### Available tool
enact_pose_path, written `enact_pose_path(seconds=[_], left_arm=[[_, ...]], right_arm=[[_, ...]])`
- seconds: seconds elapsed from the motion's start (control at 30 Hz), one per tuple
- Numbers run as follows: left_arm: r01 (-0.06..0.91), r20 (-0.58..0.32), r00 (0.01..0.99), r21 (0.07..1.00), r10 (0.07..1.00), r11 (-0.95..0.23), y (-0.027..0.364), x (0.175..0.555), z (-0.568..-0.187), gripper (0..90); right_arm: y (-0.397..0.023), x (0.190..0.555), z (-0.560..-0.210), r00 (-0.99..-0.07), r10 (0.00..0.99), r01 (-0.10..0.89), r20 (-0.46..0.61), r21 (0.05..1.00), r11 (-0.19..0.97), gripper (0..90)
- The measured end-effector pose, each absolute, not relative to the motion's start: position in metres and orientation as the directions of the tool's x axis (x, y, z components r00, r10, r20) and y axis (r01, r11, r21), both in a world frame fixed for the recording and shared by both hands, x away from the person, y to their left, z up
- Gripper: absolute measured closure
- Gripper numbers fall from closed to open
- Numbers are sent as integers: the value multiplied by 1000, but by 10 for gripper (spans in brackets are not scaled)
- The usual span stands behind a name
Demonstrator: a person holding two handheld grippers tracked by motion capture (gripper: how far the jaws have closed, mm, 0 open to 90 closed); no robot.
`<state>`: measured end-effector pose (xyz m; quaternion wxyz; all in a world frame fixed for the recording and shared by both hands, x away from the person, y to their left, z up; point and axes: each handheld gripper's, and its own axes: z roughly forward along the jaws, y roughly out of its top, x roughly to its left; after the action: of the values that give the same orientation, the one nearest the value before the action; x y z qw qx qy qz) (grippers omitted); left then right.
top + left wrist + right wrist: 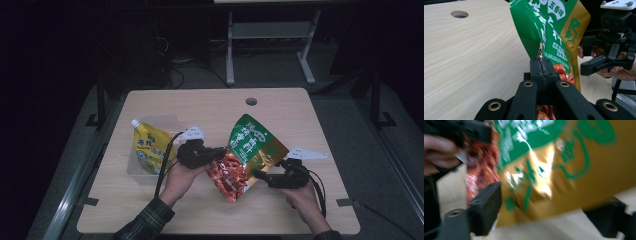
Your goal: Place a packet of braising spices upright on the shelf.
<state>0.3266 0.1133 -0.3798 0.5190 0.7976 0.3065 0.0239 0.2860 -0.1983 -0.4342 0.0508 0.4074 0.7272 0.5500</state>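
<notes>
A snack bag [247, 150], green and gold on top with red food printed below, is held tilted above the wooden table [200, 107]. My left gripper [220, 152] is shut on the bag's left edge; in the left gripper view its jaws [541, 62] pinch the seam of the bag [554, 32]. My right gripper [260, 175] sits at the bag's lower right edge with its jaws apart. The right gripper view is blurred; the gold part of the bag [564, 165] lies just ahead of the open right gripper [547, 212]. From the left gripper view, the right gripper [589, 53] stands beside the bag.
A yellow spouted pouch [148, 147] lies in a clear container [134, 167] at the table's left. A round cable hole [251, 101] sits near the far edge. Desk legs and cables stand on the dark floor beyond the table.
</notes>
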Motion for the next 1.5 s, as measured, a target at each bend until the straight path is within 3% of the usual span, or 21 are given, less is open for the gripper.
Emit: enact_pose_path(seconds=[0.23, 0.27, 0.33, 0.37, 0.4, 0.5, 0.83, 1.03, 1.17, 1.47, 1.5], left_arm=[[475, -284, 800, 838, 528, -269, 111, 328, -385, 900], [481, -290, 795, 836, 532, -263, 112, 329, -387, 900], [485, -296, 792, 836, 533, -257, 113, 330, -388, 899], [490, -303, 788, 836, 536, -248, 114, 330, -388, 899], [490, -303, 788, 836, 536, -248, 114, 330, -388, 899], [483, -290, 792, 836, 538, -260, 113, 329, -388, 899], [471, -248, 791, 830, 560, -298, 111, 328, -391, 870], [465, -207, 770, 830, 604, -308, 114, 328, -391, 723], [448, -199, 807, 820, 556, -357, 112, 321, -395, 592], [402, -180, 870, 799, 459, -448, 115, 292, -413, 420], [391, -173, 880, 792, 442, -469, 117, 287, -416, 370]], right_arm=[[-189, 297, -435, -697, 617, 498, 365, 866, 49, 521], [-188, 298, -433, -697, 619, 495, 362, 868, 50, 604], [-188, 299, -433, -699, 621, 487, 356, 872, 49, 640], [-188, 300, -431, -696, 626, 487, 352, 872, 51, 748], [-188, 300, -431, -696, 626, 487, 352, 872, 51, 748], [-184, 302, -429, -699, 637, 480, 325, 874, 81, 876], [-191, 306, -418, -725, 615, 472, 311, 874, 115, 895], [-196, 307, -413, -740, 608, 459, 288, 877, 143, 896], [-192, 309, -408, -750, 605, 453, 267, 874, 177, 897], [-181, 319, -397, -761, 582, 471, 286, 861, 193, 897], [-177, 322, -394, -762, 576, 479, 296, 856, 193, 897]])
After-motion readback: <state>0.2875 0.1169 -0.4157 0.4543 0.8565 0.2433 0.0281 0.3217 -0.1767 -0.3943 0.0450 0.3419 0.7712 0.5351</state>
